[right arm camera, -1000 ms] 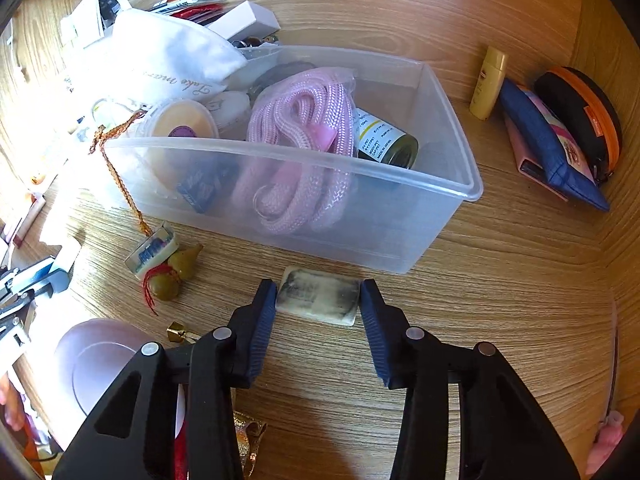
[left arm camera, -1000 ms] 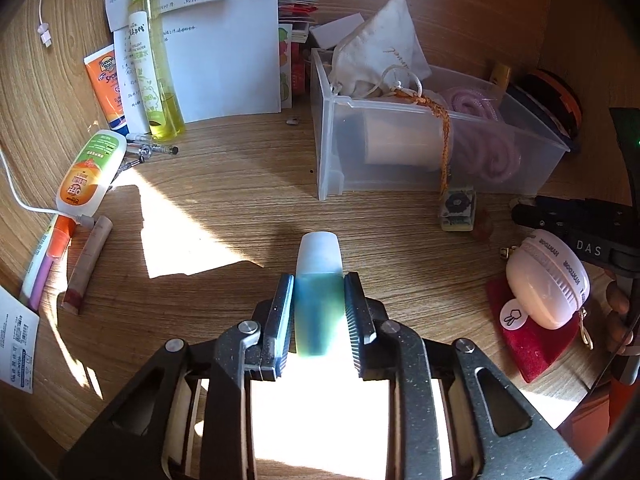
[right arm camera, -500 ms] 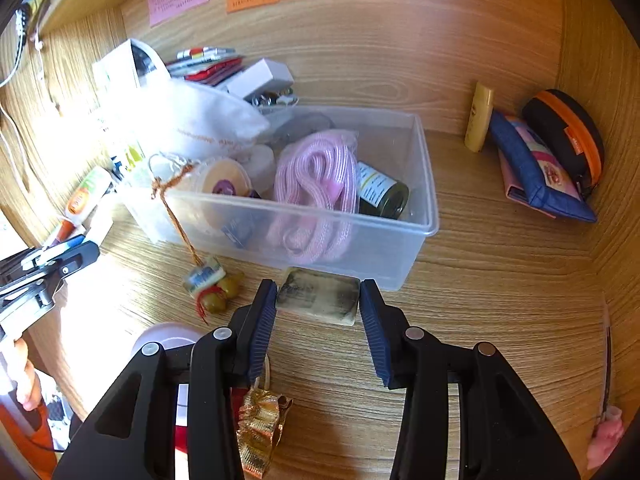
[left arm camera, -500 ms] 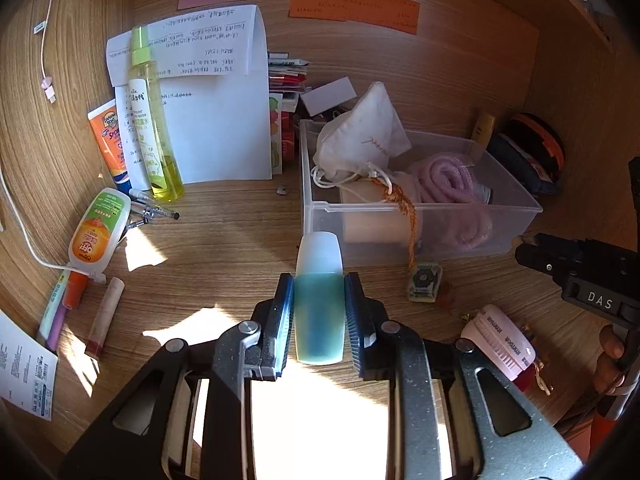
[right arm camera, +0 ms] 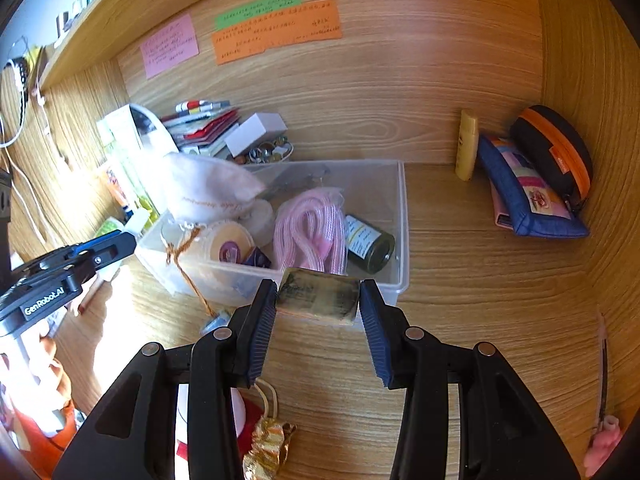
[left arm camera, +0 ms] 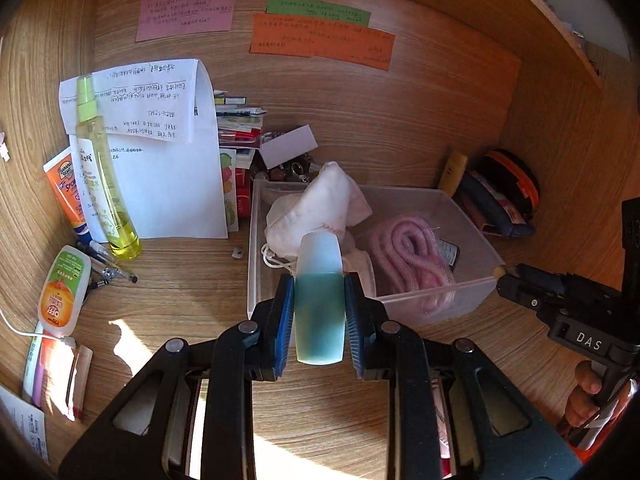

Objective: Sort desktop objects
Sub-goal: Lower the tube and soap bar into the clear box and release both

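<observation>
My left gripper [left arm camera: 319, 316] is shut on a teal bottle with a white cap [left arm camera: 320, 300], held above the near left end of a clear plastic bin [left arm camera: 436, 304]. The bin holds a white cloth pouch [left arm camera: 320, 208], a pink rope coil [left arm camera: 408, 248] and a dark jar [right arm camera: 370, 244]. My right gripper [right arm camera: 318, 312] is shut on a worn flat block [right arm camera: 318, 296], held above the bin's front rim [right arm camera: 396, 280]. The left gripper also shows in the right wrist view [right arm camera: 100, 252].
A yellow spray bottle [left arm camera: 104, 176], an orange tube [left arm camera: 66, 192], a white tube [left arm camera: 64, 288] and pens [left arm camera: 108, 268] lie left. A blue pouch [right arm camera: 528, 196], black-orange case [right arm camera: 556, 152] and yellow tube [right arm camera: 467, 144] sit right. Gold foil [right arm camera: 268, 444] lies near.
Both grippers have risen and pulled back with their objects. The bin now appears farther below, and the sticky notes on the back wall have come into view.
</observation>
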Tool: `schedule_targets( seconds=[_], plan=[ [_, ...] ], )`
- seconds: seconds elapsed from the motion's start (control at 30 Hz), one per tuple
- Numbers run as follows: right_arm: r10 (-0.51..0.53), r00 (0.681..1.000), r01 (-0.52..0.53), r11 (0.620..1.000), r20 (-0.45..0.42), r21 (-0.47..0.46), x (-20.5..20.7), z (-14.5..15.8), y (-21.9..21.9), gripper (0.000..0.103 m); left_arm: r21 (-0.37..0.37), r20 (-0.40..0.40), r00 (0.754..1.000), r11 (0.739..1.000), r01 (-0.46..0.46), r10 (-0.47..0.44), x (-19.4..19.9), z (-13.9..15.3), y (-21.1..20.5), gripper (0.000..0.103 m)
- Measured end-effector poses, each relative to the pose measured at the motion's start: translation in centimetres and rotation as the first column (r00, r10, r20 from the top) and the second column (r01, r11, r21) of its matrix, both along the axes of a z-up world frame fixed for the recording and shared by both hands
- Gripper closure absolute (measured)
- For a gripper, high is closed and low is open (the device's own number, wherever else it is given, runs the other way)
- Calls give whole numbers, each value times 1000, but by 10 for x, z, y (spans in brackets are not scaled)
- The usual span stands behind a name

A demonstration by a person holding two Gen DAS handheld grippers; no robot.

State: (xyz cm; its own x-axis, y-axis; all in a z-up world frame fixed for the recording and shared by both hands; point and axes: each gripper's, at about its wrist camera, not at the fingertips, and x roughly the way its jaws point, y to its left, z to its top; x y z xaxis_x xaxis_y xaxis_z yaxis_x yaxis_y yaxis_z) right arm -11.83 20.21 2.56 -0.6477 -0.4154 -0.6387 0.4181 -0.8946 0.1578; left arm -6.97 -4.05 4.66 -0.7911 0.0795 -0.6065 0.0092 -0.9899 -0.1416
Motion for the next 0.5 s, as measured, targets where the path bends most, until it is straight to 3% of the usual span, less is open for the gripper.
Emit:
schedule_targets(
  seconds=[0.5],
  plan=[
    [-12, 999, 11, 999, 41, 41, -49, -13, -14, 64, 9, 63, 997, 999, -49, 48, -51, -17, -15, 79]
  ],
)
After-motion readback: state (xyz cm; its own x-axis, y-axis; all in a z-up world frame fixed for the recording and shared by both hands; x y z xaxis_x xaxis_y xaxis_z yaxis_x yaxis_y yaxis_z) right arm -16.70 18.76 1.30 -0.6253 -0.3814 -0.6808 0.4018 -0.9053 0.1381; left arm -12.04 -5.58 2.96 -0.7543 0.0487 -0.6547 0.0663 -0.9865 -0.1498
